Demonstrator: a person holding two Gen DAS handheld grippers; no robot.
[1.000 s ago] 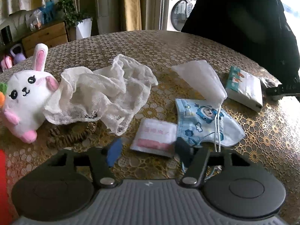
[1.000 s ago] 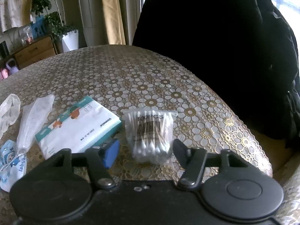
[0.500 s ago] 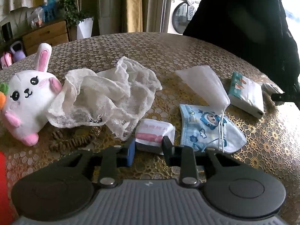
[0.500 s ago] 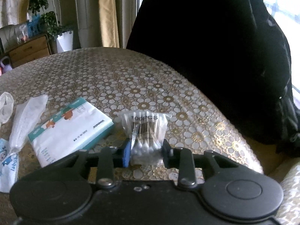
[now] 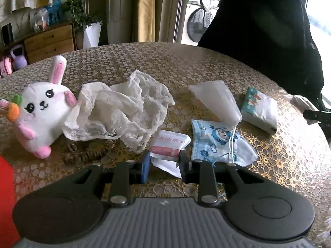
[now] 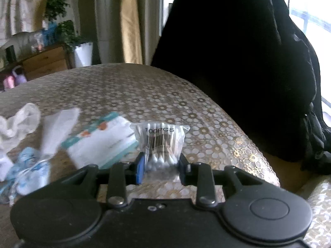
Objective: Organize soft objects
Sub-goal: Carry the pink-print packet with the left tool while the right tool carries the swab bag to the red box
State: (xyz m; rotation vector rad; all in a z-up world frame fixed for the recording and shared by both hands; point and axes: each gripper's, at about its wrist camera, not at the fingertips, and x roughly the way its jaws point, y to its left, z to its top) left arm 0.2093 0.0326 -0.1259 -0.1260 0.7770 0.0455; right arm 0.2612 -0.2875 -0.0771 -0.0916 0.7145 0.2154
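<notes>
On the patterned table (image 5: 206, 66), left tool (image 5: 164, 161) pinches wipe packet (image 5: 169, 144); right tool (image 6: 160, 165) clamps half-hidden swab bag (image 6: 161, 142).

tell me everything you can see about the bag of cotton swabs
The bag of cotton swabs is a small clear plastic pouch printed "100PCS" above a black barcode, packed with white-tipped swabs. It stands roughly upright, its lower part pinched between the pads of the right claw, whose jaws have just closed on it. The tissue pack lies just to its left in the right wrist view; whether they touch is unclear.

Red object (image 5: 7, 198) cut off at left edge, blurred face mask (image 6: 26, 169), cotton swab bag's (image 6: 160, 142) lower end hidden between fingers
</notes>
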